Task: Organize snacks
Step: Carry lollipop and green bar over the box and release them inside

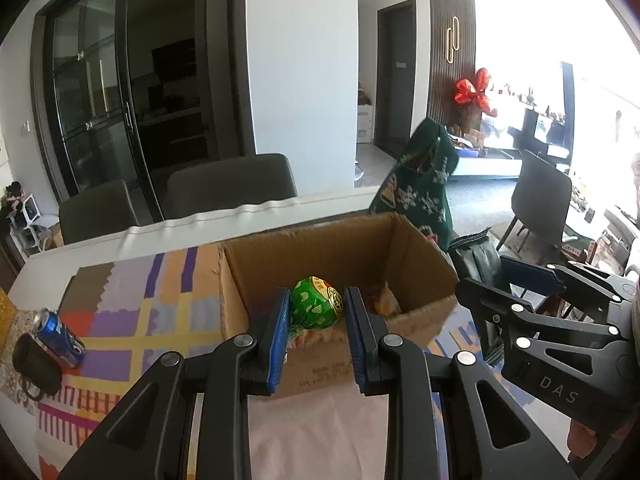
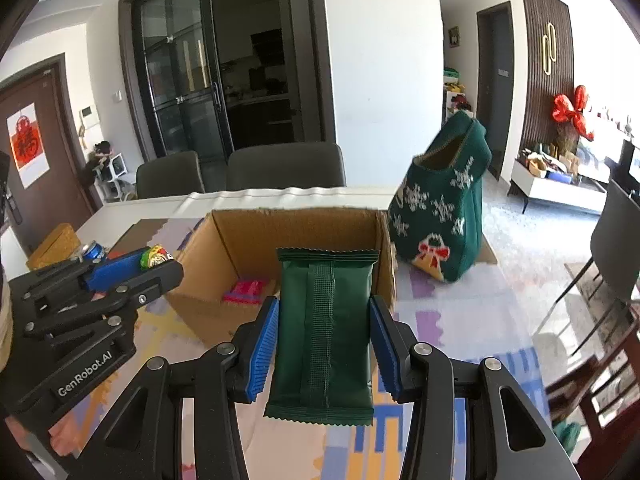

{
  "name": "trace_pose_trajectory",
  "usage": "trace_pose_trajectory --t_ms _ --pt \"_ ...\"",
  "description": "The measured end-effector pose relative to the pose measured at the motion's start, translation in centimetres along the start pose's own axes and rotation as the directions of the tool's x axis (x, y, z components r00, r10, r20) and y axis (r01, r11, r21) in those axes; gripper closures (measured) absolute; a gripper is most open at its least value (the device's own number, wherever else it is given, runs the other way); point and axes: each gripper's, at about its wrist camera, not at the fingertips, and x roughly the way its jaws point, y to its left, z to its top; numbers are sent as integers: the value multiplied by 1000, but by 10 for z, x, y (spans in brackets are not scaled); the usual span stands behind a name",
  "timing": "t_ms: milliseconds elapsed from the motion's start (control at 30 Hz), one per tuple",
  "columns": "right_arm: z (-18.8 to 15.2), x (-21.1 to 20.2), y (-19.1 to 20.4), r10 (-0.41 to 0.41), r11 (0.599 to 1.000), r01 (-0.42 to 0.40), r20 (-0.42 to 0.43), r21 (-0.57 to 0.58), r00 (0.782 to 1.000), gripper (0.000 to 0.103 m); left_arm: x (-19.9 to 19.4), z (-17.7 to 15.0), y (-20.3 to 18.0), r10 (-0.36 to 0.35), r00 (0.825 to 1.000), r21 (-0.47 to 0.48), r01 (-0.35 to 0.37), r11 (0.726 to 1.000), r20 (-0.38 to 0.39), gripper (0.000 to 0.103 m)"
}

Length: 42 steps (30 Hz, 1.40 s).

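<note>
While the left wrist view is taken, a green foil snack (image 1: 316, 306) is seen clamped between the blue pads of the left gripper (image 1: 318, 330), above the near wall of the open cardboard box (image 1: 340, 248), with a blue can (image 1: 60, 336) lying far left on the patterned mat (image 1: 132, 316). In the right wrist view, a dark green packet (image 2: 324, 336) is held upright, pinched by the right gripper (image 2: 324, 346) before the box, and a green knitted bag (image 2: 444, 208) is seen to its right.

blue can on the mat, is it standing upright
No, the blue can lies tipped on its side on the mat.
</note>
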Motion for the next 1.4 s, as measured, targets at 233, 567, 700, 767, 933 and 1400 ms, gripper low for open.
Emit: trace_pose_trajectory --t_ms 233,567,700,767,933,1400 --pt "31 20 3 13 999 -14 -20 -35 1000 57 21 25 16 -22 999 -51 20 999 -33 75" --pt "58 74 -5 28 999 -32 -126 -30 992 57 75 41 32 -18 990 -81 6 997 -140 75" --pt "61 87 -3 8 999 -15 -147 -48 989 57 93 40 34 -4 984 -80 -10 997 -178 75" --pt "62 93 -3 7 999 -15 -161 -51 987 57 98 38 34 19 982 -76 -34 997 -188 71" --pt "58 106 -3 -18 998 5 -203 -60 979 48 94 32 36 53 982 -73 -67 995 -179 60" --pt "25 50 -4 -41 998 36 -108 -45 993 34 18 1 24 100 991 -84 -107 991 -85 30"
